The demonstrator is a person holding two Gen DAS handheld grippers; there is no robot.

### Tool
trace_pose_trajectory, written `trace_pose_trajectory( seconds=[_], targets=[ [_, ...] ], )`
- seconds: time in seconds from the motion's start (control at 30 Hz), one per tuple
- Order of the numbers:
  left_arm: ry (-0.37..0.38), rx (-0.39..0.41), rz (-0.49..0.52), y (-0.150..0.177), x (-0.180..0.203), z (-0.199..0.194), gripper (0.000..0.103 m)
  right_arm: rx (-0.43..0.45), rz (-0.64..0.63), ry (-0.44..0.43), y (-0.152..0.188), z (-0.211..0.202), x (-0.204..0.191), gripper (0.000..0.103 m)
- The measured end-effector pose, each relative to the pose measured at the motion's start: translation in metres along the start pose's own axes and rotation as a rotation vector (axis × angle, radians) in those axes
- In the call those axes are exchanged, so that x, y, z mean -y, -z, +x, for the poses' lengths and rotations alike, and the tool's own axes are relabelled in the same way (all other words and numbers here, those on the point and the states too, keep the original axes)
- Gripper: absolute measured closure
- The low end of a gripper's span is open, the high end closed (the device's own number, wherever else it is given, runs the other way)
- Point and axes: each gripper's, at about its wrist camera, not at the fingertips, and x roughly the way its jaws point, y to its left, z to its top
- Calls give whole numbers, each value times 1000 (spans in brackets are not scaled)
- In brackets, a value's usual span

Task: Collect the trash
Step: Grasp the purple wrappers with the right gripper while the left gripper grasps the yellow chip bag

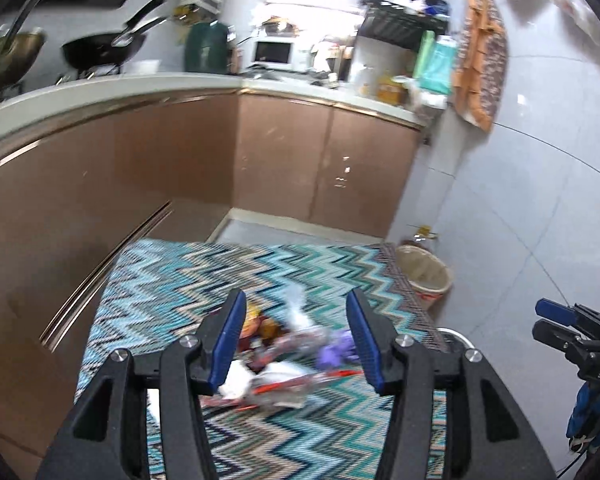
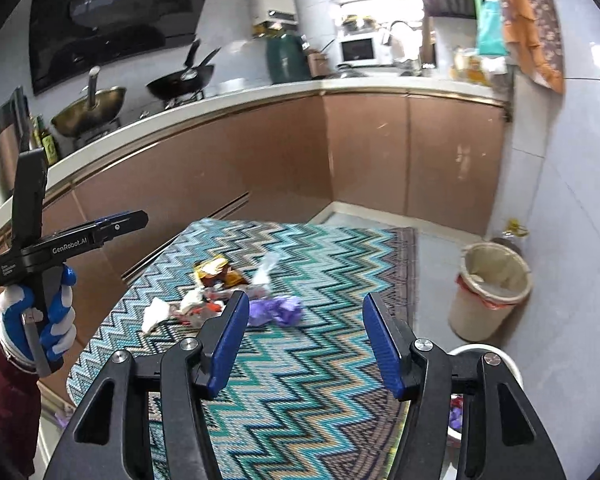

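Note:
A pile of trash lies on the zigzag rug [image 2: 300, 380]: a yellow-orange wrapper [image 2: 216, 270], a clear plastic twist [image 2: 266, 270], white crumpled tissue [image 2: 156, 312] and a purple crumpled piece [image 2: 276, 310]. My right gripper [image 2: 306, 298] hovers above and short of the pile, open, nothing between its blue pads. My left gripper [image 1: 296, 296] is open too, high over the same trash pile [image 1: 280, 352], whose purple piece [image 1: 336, 348] shows between its fingers far below. A beige lined trash bin [image 2: 488, 292] stands on the tiled floor right of the rug.
Brown cabinets [image 2: 260, 168] under a white counter bound the rug at left and back. The left gripper [image 2: 120, 224], held by a gloved hand [image 2: 40, 320], shows at the right view's left. A white round container [image 2: 480, 352] sits low right. The right gripper [image 1: 540, 318] shows beside the bin [image 1: 424, 276].

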Motion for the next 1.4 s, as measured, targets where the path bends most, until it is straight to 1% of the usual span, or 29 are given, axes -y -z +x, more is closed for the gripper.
trace_pose_trajectory(
  seconds=[0.1, 0.23, 0.37, 0.47, 0.57, 0.73, 0.9, 0.93, 0.97, 1.0, 1.03, 1.1, 1.17, 1.27, 1.33, 1.37, 1.4],
  targets=[
    [-17, -37, -57, 10, -32, 18, 53, -33, -12, -39, 0, 27, -11, 44],
    [2, -111, -133, 22, -62, 55, 53, -89, -5, -70, 3, 69, -18, 44],
    [20, -170, -183, 33, -75, 94, 53, -147, 7, -89, 6, 112, -15, 43],
    [20, -210, -230, 40, -82, 123, 53, -175, 16, -103, 6, 138, -12, 28],
    [31, -246, -278, 47, -91, 149, 53, -197, 15, -122, 7, 162, -12, 28],
    [60, -284, -328, 52, -99, 177, 55, -235, -5, -152, 10, 206, -14, 28],
    [80, -303, -337, 53, -98, 194, 55, -272, -52, -206, 16, 243, -17, 28],
    [81, -305, -329, 53, -96, 197, 57, -280, -61, -220, 18, 250, -19, 28],
    [84, -309, -321, 53, -94, 199, 64, -289, -67, -231, 20, 255, -20, 28],
    [85, -314, -311, 54, -91, 202, 68, -296, -67, -240, 21, 258, -21, 29],
    [87, -320, -304, 53, -90, 204, 76, -311, -69, -260, 24, 263, -22, 30],
    [88, -321, -288, 54, -86, 207, 83, -315, -79, -274, 28, 265, -24, 43],
    [84, -314, -278, 54, -83, 207, 90, -316, -83, -283, 31, 264, -24, 51],
    [83, -295, -262, 52, -77, 203, 95, -320, -87, -303, 35, 260, -21, 56],
    [76, -283, -253, 50, -74, 200, 97, -308, -94, -309, 37, 252, -20, 65],
    [71, -275, -246, 48, -72, 196, 101, -301, -93, -311, 37, 247, -19, 69],
    [63, -265, -239, 47, -69, 192, 101, -297, -97, -309, 37, 244, -19, 98]
  ],
)
